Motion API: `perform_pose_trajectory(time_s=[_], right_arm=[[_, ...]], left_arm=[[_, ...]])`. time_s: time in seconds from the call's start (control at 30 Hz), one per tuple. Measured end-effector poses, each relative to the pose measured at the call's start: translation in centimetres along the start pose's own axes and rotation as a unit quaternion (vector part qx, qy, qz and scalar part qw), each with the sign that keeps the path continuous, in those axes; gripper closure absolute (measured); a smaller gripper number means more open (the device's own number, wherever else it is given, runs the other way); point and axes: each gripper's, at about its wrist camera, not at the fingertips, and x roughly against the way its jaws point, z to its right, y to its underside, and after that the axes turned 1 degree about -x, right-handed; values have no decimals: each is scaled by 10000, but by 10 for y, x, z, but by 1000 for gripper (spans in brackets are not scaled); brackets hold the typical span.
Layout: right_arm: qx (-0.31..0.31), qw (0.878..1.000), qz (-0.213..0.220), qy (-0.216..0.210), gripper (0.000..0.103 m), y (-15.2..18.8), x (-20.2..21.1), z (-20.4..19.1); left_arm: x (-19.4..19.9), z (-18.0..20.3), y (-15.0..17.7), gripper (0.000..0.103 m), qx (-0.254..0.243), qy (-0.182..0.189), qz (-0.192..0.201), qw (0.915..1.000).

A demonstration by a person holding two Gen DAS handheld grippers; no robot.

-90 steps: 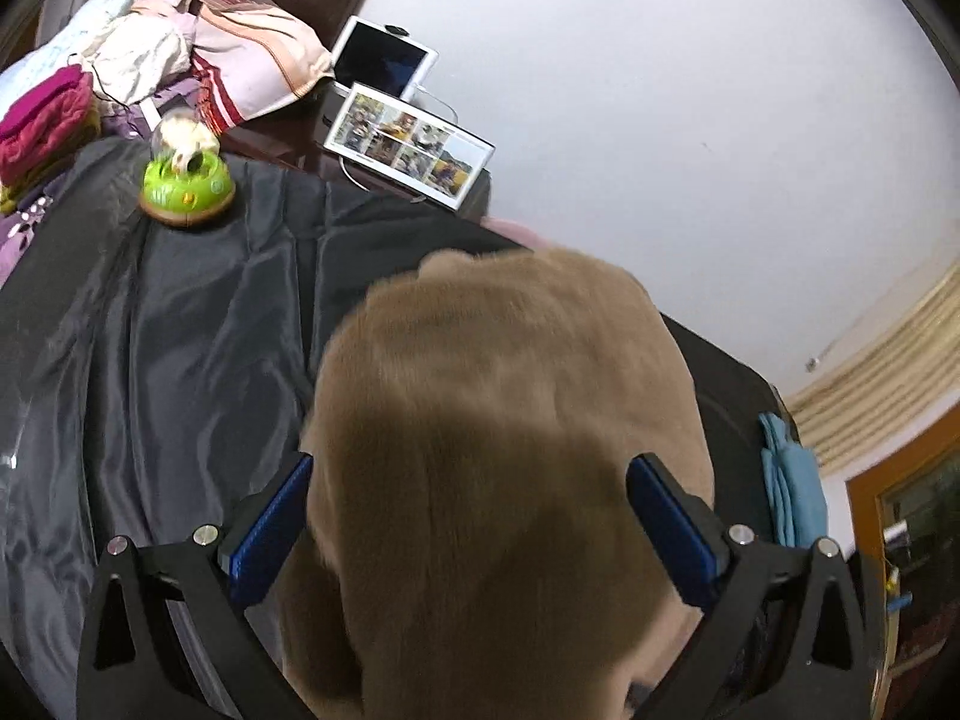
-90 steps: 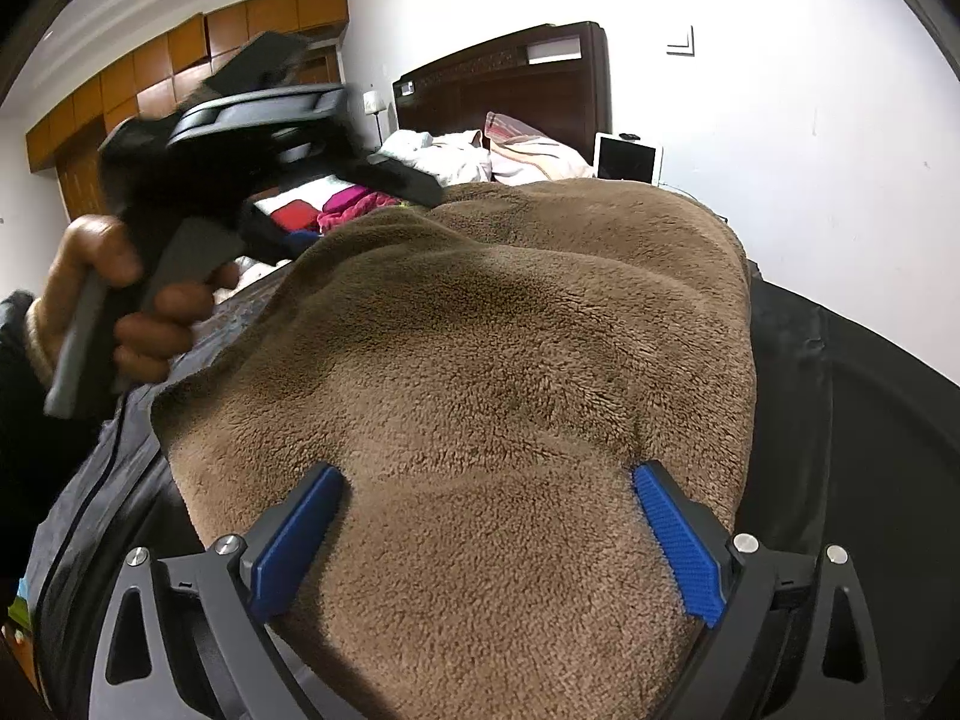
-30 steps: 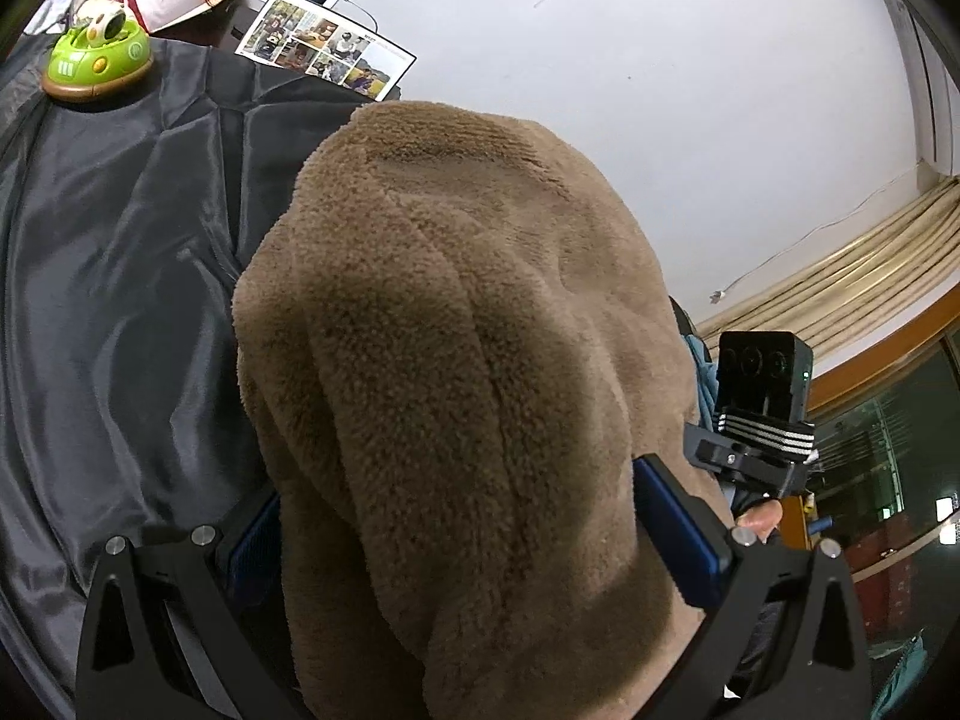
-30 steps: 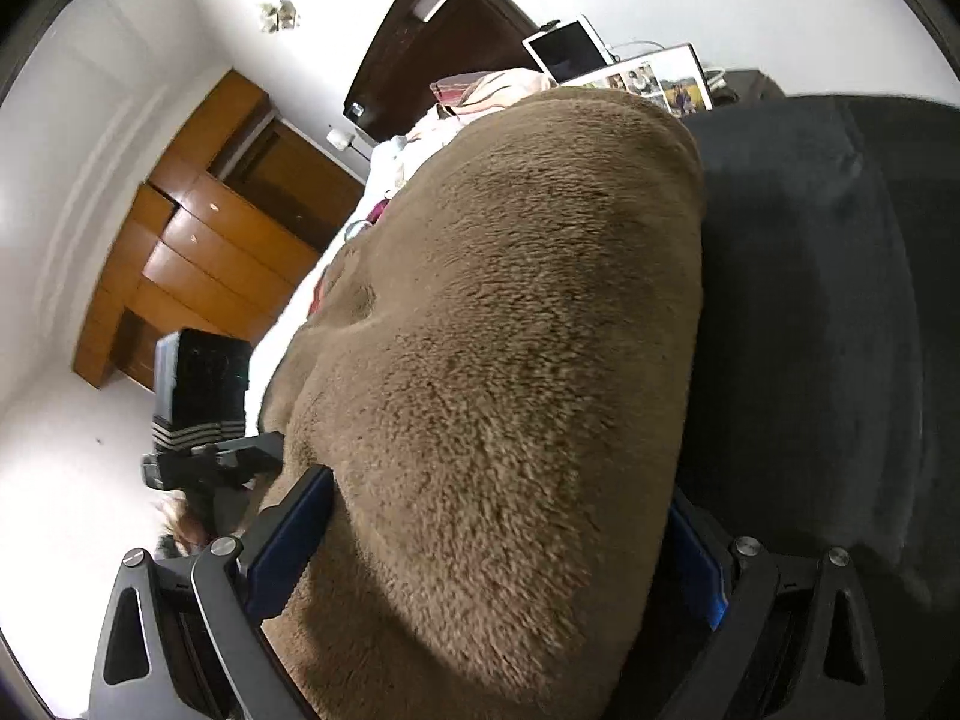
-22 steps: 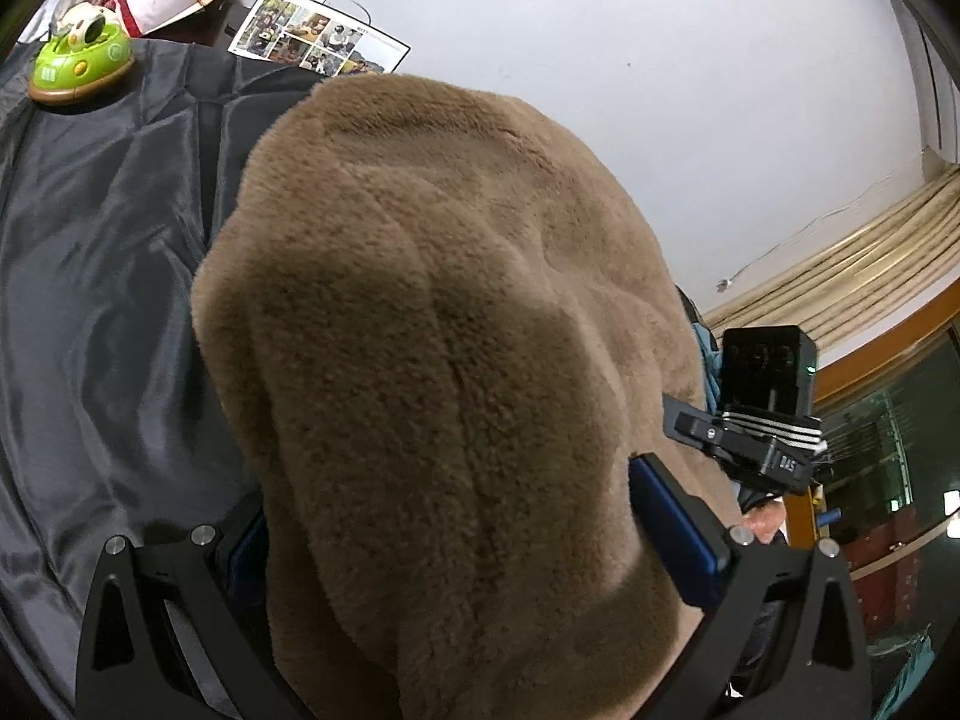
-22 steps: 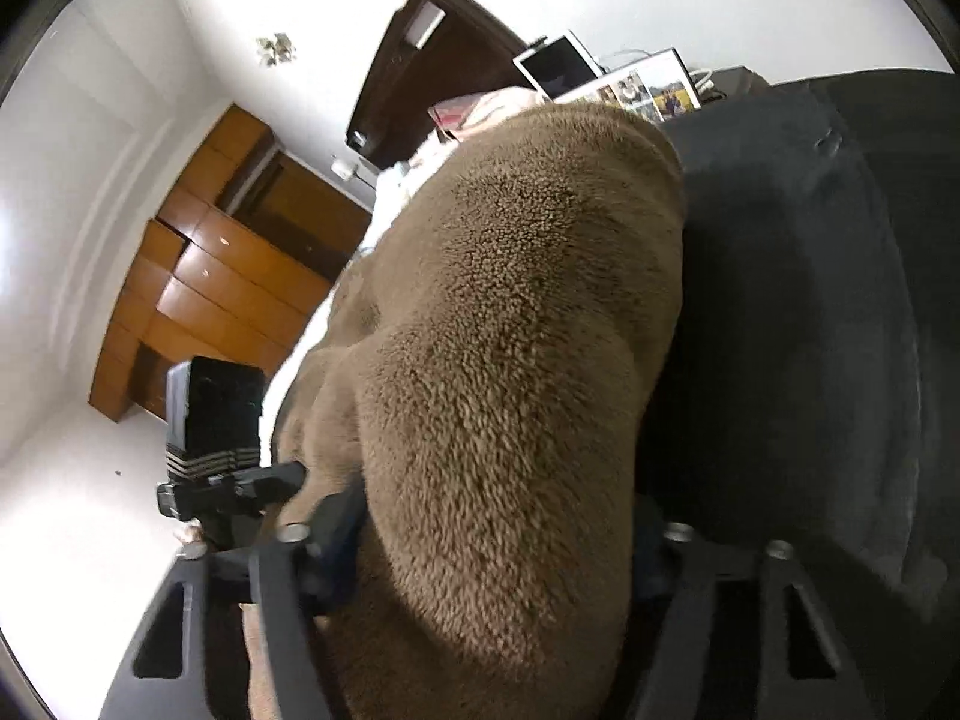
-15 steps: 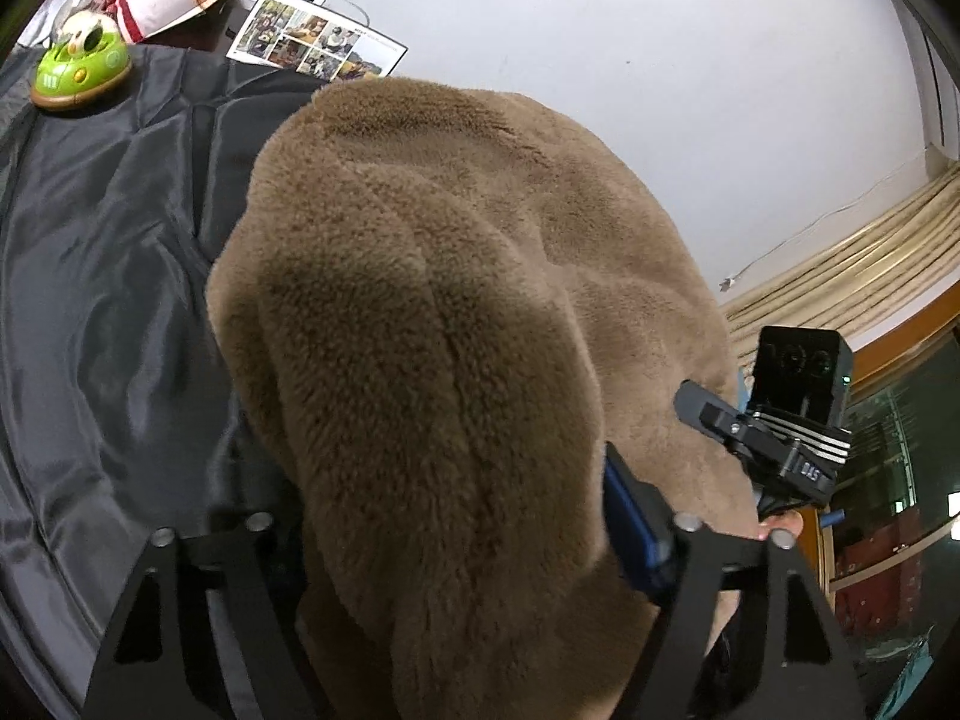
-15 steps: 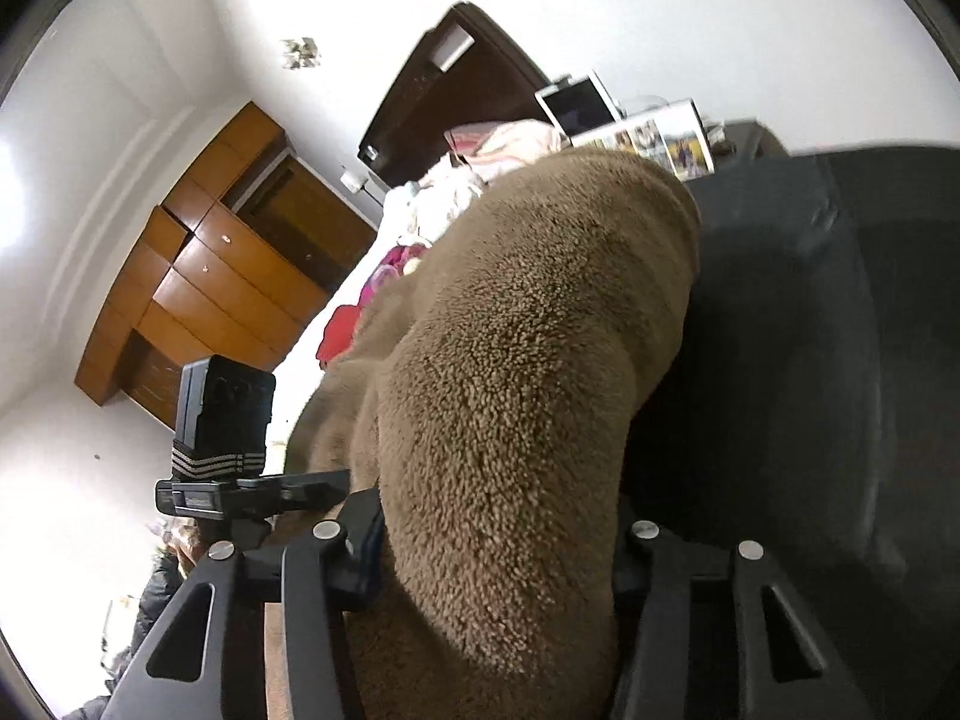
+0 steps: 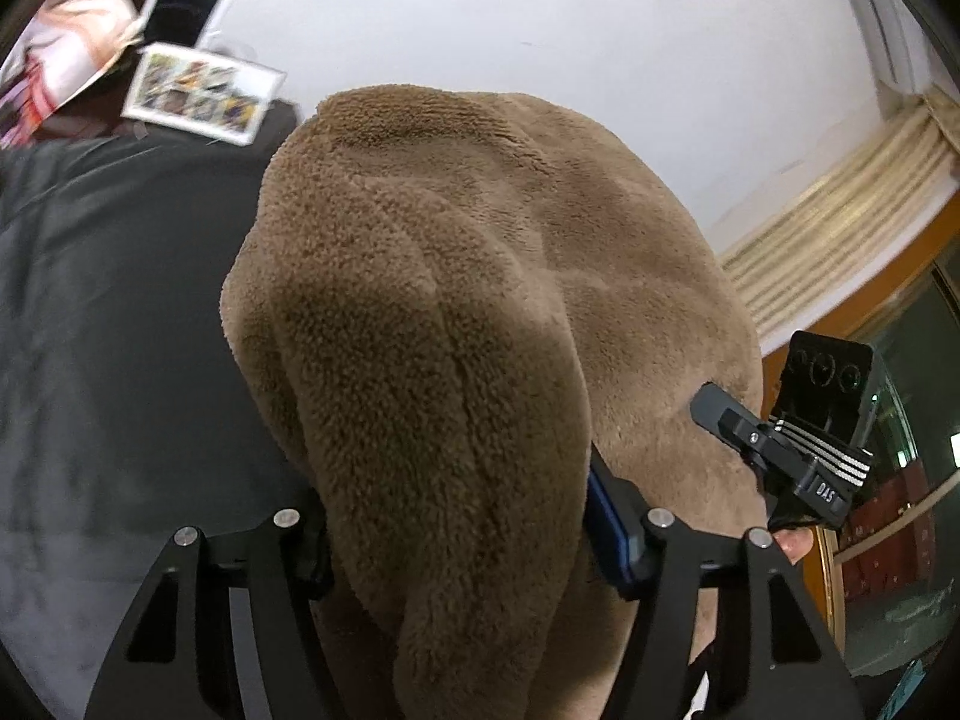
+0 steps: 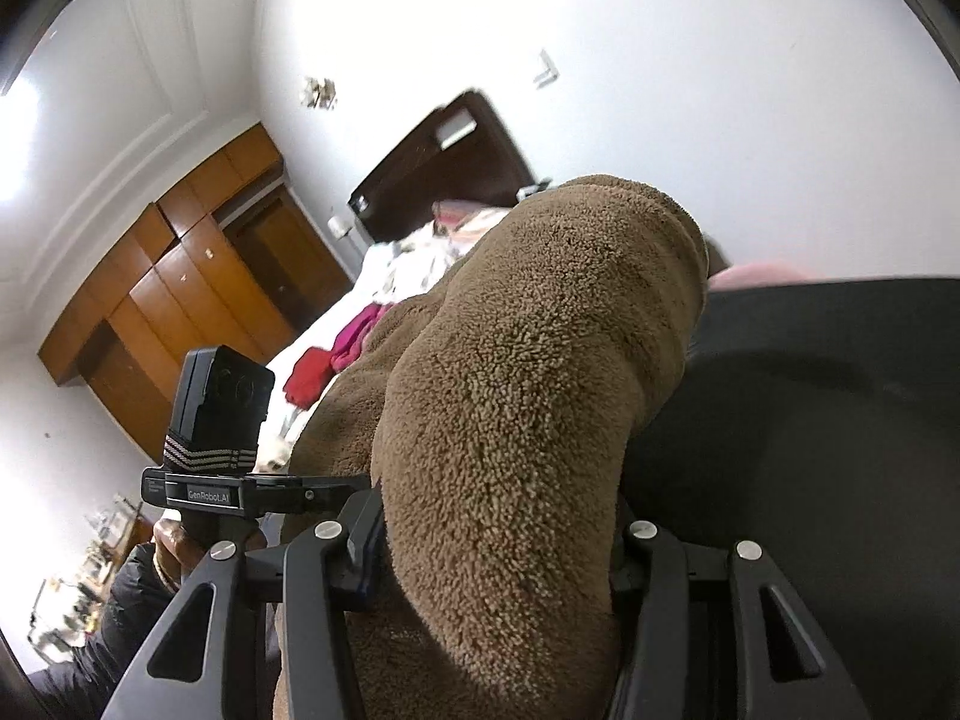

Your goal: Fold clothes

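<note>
Both my grippers, left (image 9: 459,531) and right (image 10: 492,546), have just been closing their jaws and now clench thick bunched folds of the fuzzy brown fleece garment (image 9: 480,276), angled down over the dark sheet (image 9: 114,324).

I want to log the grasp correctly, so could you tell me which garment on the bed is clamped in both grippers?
The brown fleece garment; the red and magenta clothes lie loose further back on the bed.

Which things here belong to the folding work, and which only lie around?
Belong to the job:
- brown fleece garment
- left claw, shut on it
- right claw, shut on it
- dark cover under it

Lying around:
- photo frame
- tablet
- red clothes
</note>
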Motion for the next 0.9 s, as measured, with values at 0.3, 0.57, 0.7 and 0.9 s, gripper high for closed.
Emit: perform_pose_trajectory(time_s=[0.3, 0.57, 0.7, 0.9], right_arm=[[16, 9960, 660, 597, 51, 0, 147, 51], [-231, 9875, 1052, 1149, 51, 3, 244, 101], [-432, 9843, 1118, 1295, 51, 10, 277, 132], [-648, 9829, 1097, 1333, 51, 15, 295, 177]], left_arm=[[-70, 132, -9, 34, -644, 508, -164, 9965], [-145, 229, -12, 34, -1004, 962, -476, 9891], [-179, 260, -10, 34, -1065, 1070, -673, 9862], [-214, 283, -5, 35, -1074, 1061, -883, 9846]])
